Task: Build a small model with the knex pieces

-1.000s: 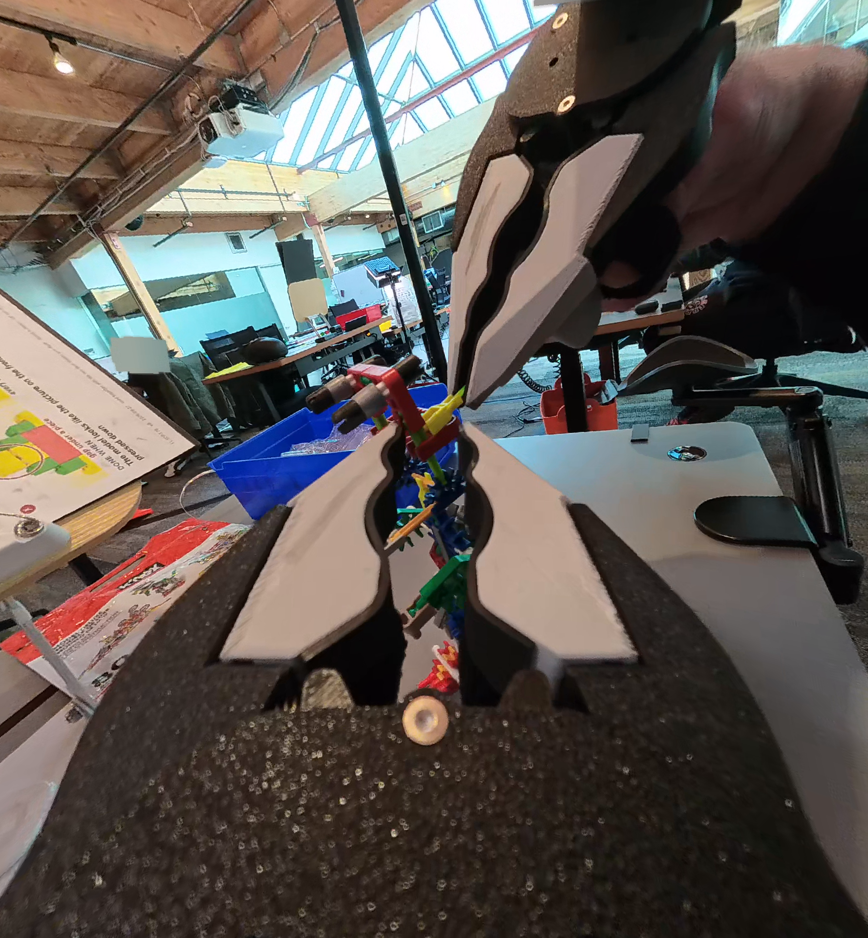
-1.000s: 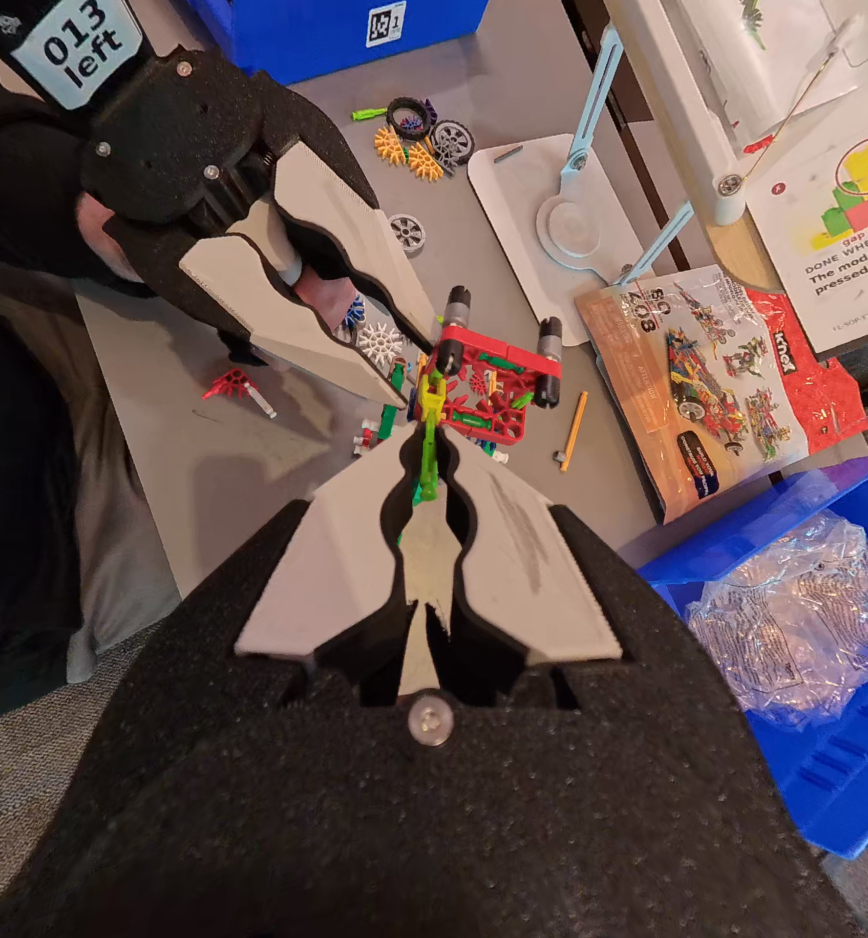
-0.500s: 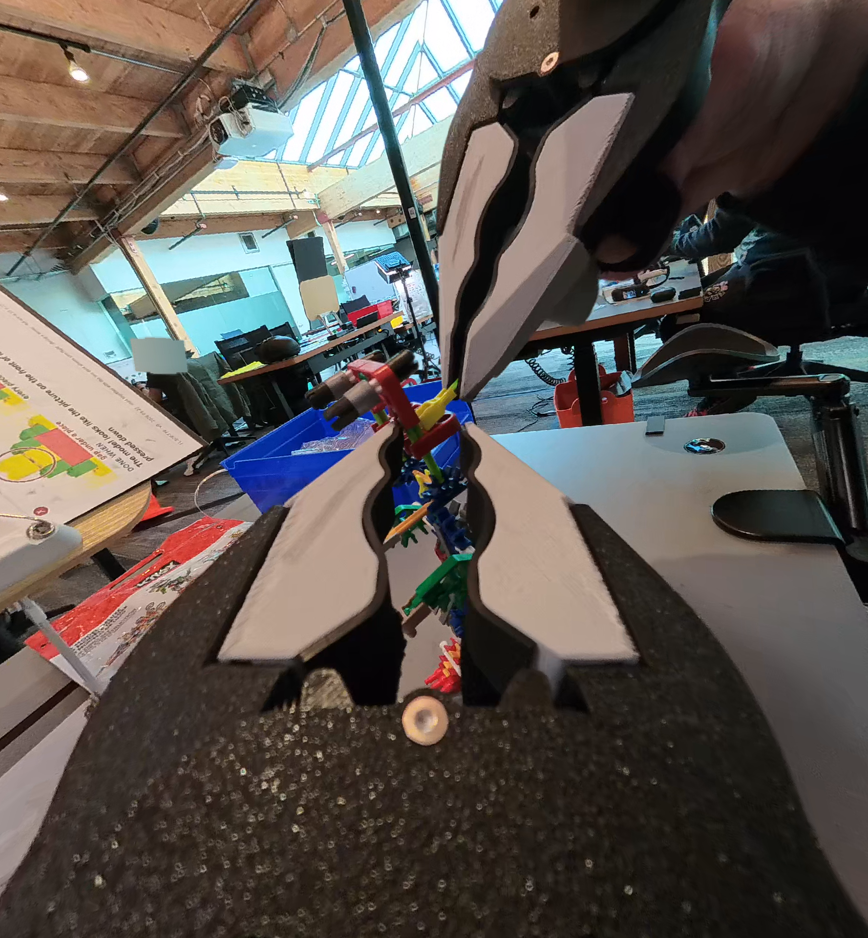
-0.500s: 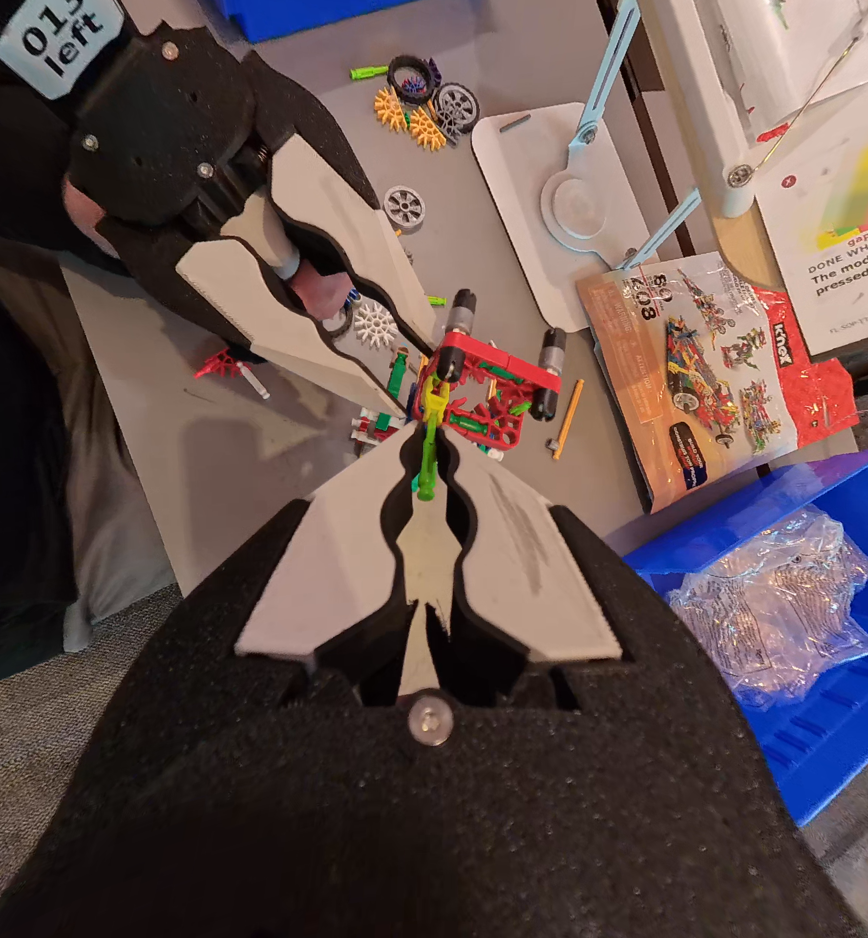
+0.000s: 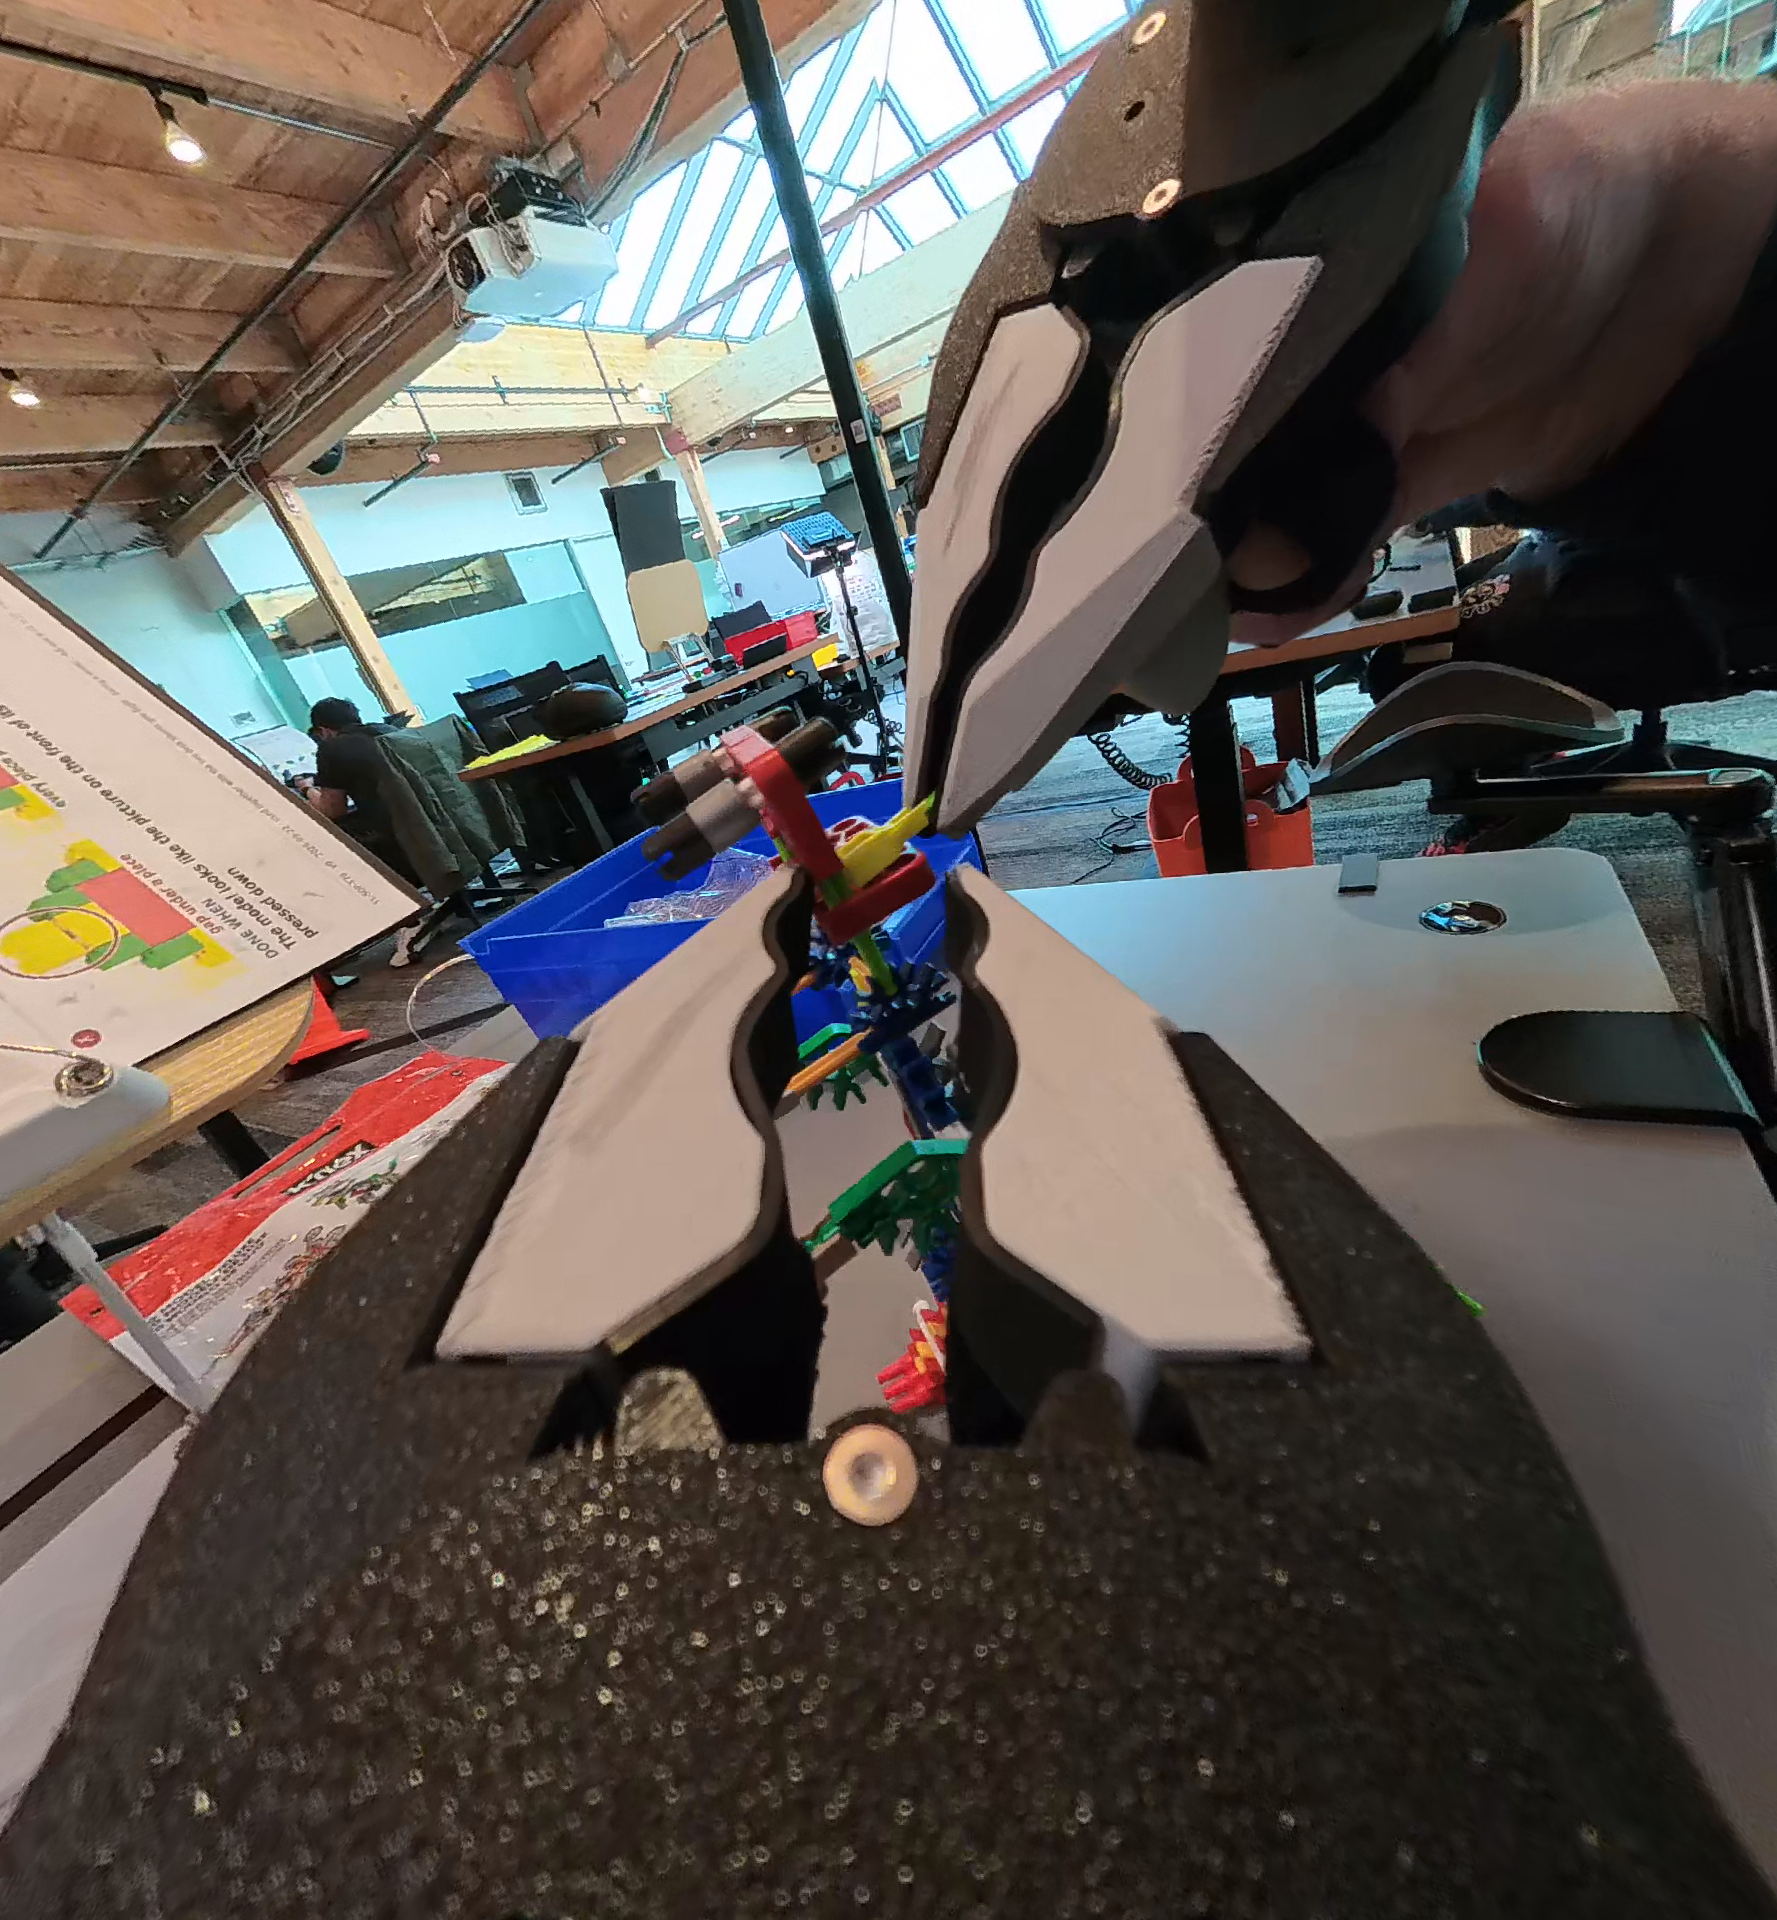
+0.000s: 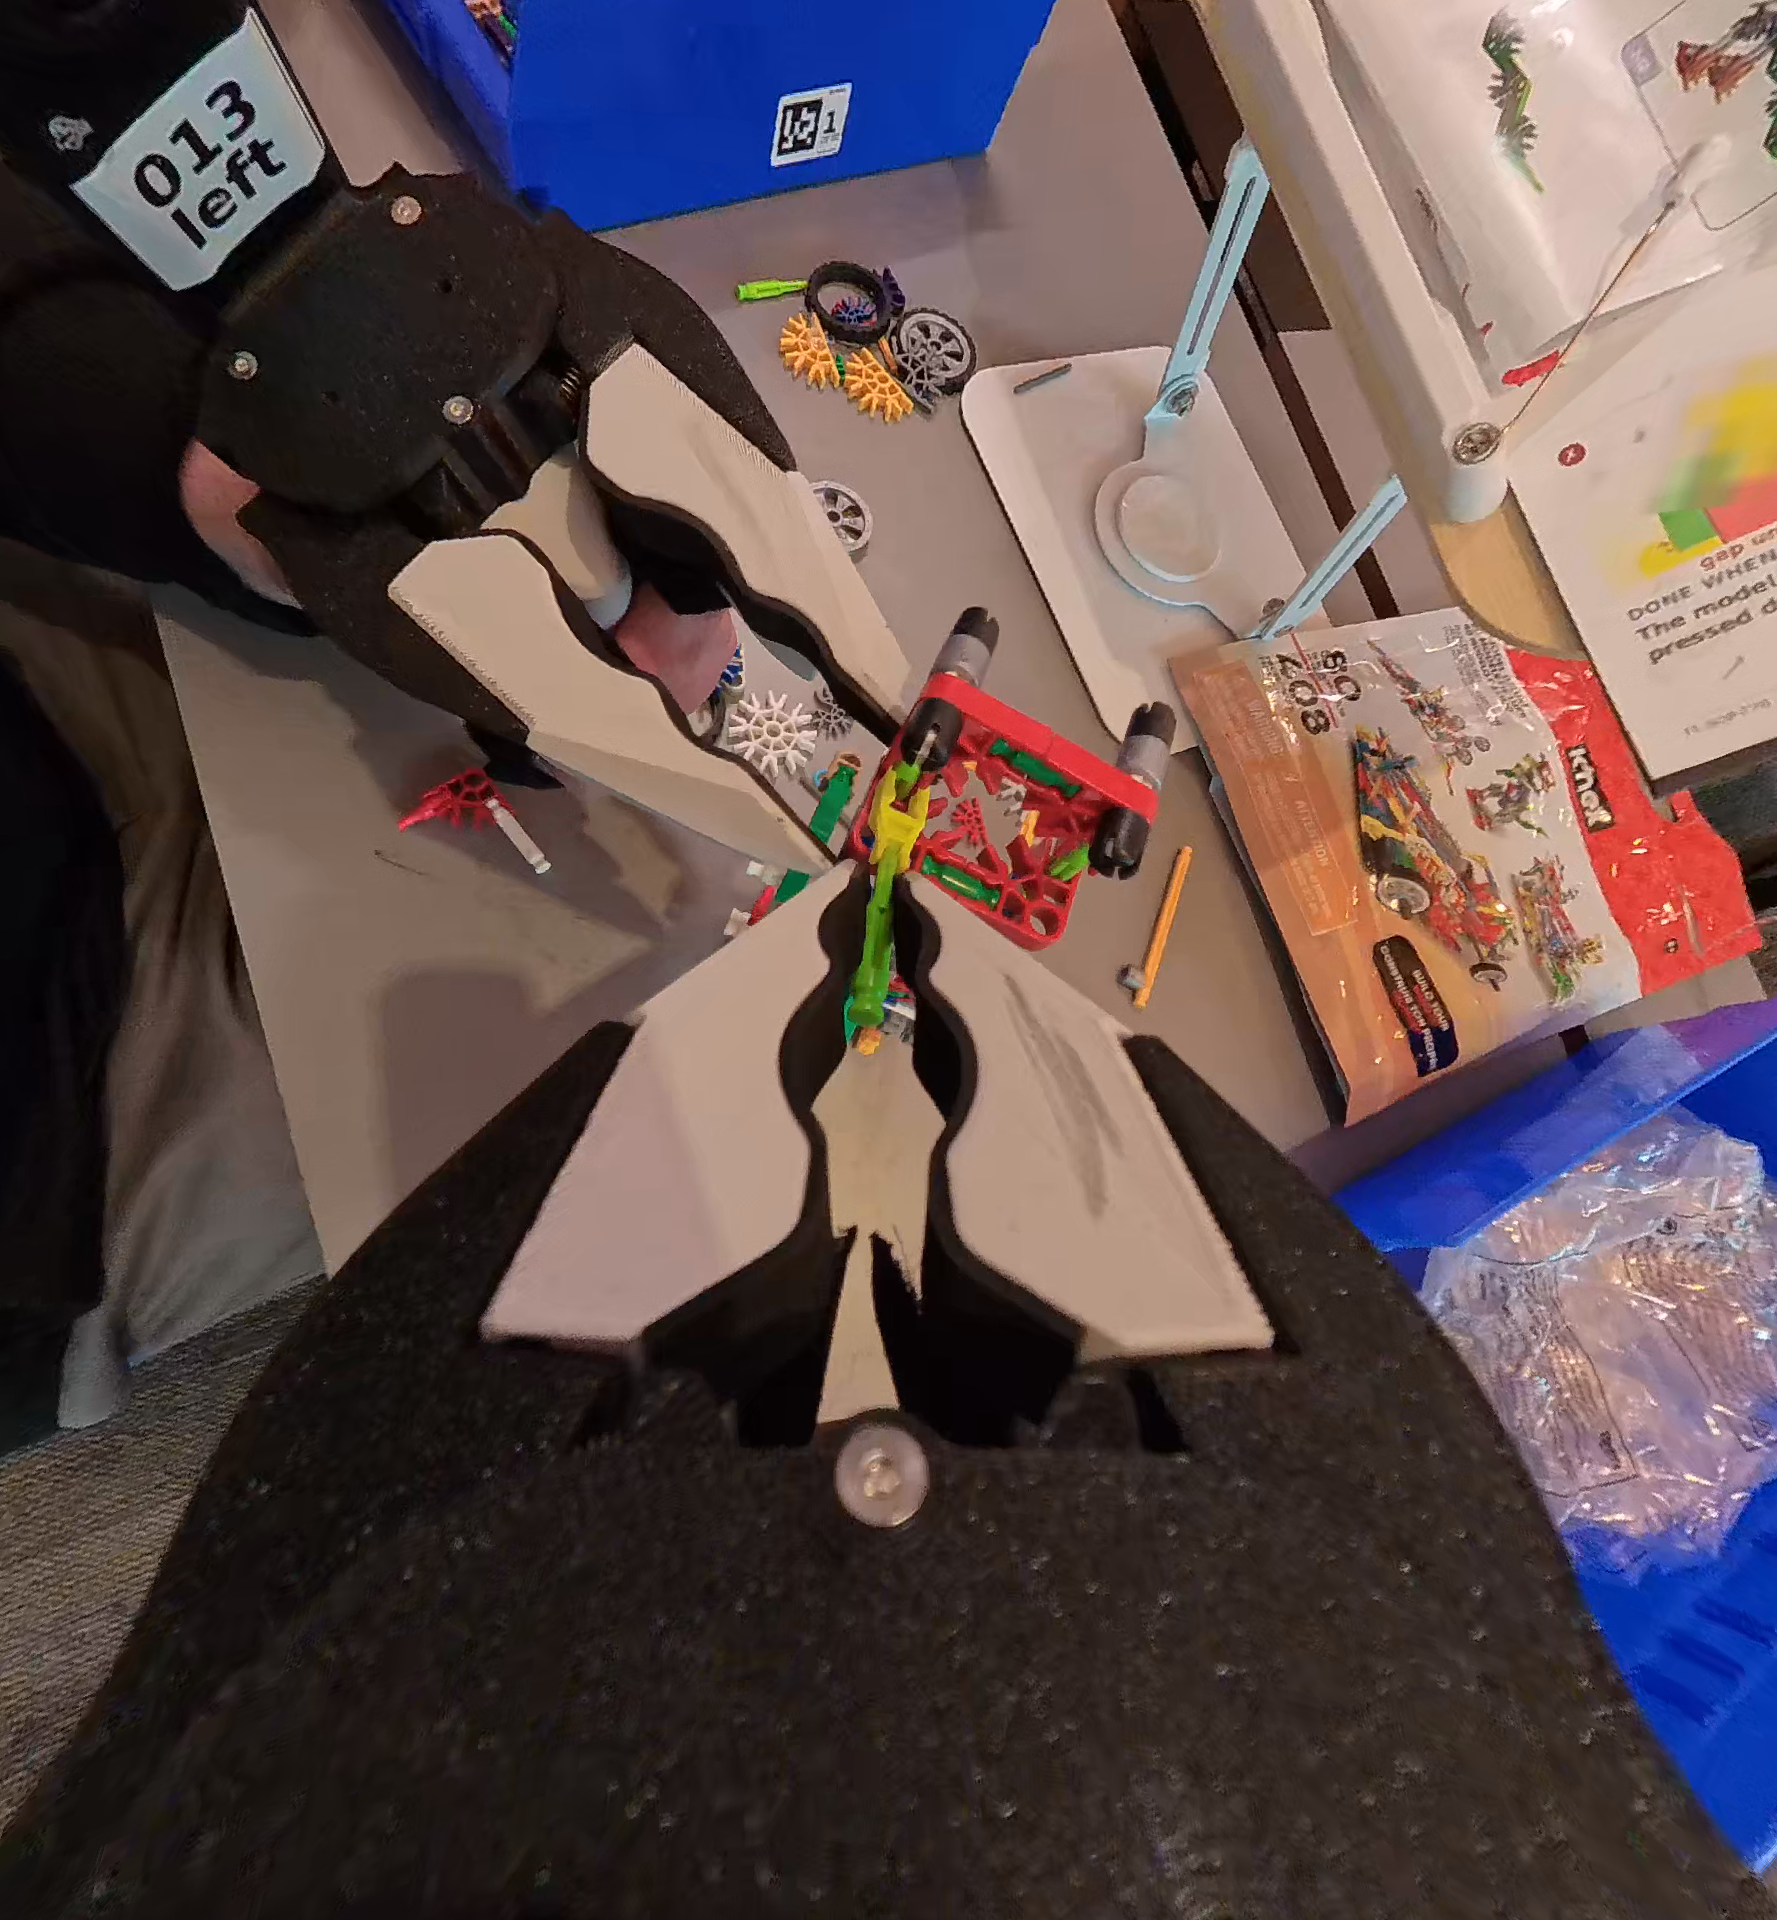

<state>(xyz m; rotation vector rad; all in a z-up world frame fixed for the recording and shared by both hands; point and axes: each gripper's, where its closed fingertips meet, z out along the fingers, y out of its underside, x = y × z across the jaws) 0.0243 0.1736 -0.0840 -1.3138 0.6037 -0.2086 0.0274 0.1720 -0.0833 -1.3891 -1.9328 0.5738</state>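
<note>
A red square frame model with two grey-and-black axle rods hangs above the grey table. My left gripper is shut on the frame's edge; in the right wrist view it reaches in from the upper left. My right gripper is shut on a green rod that carries a yellow connector touching the frame's corner. In the left wrist view the right gripper points down from above with the yellow connector at its tips.
Loose parts lie on the table: wheels and orange connectors, a white snowflake connector, a red connector on a white rod, an orange rod. A printed parts bag, a blue bin and a white stand base are at the right. My two grippers' fingertips are within a few centimetres of each other.
Both grippers and the model shifted only slightly. The holds on the frame and the green rod are unchanged.
</note>
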